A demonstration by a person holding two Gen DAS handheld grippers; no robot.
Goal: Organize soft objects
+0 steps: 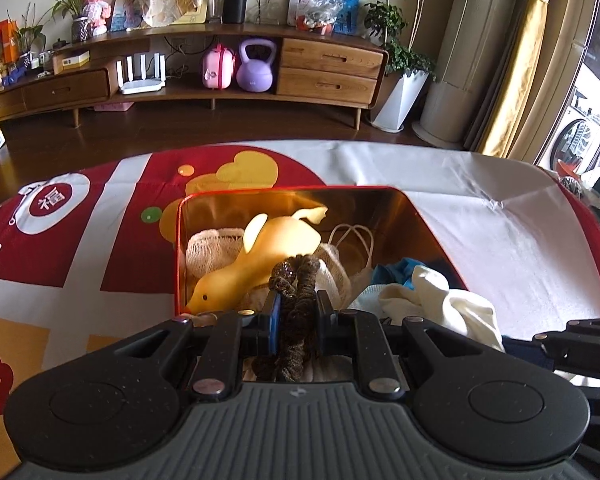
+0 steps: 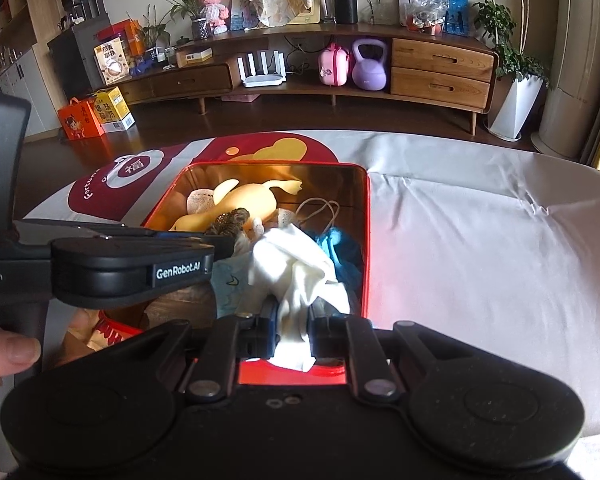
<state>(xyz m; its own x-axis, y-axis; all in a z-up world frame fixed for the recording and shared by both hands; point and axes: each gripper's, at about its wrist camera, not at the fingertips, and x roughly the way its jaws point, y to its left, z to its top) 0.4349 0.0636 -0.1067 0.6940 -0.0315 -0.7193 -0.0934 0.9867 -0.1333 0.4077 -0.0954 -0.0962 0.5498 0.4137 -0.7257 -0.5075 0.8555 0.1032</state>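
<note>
On the table's red-and-white cloth (image 2: 460, 240) stood an open red box (image 2: 366, 240) with a shiny gold inside, and both grippers hung over its near end. The left gripper (image 1: 296, 312) had its jaws drawn narrow around a dark brown braided cord (image 1: 296, 300), whose upper end rose above the fingertips. The right gripper (image 2: 294, 320) had its jaws pinched on a white cloth (image 2: 296, 268), which bunched up ahead of them over the box. Inside the box lay a yellow rubber duck (image 1: 260, 256) with its beak near the left wall, white mesh sponges (image 1: 208, 252) beside it, a looped white string (image 1: 354, 240) and a blue fabric (image 2: 340, 248) against the right wall.
</note>
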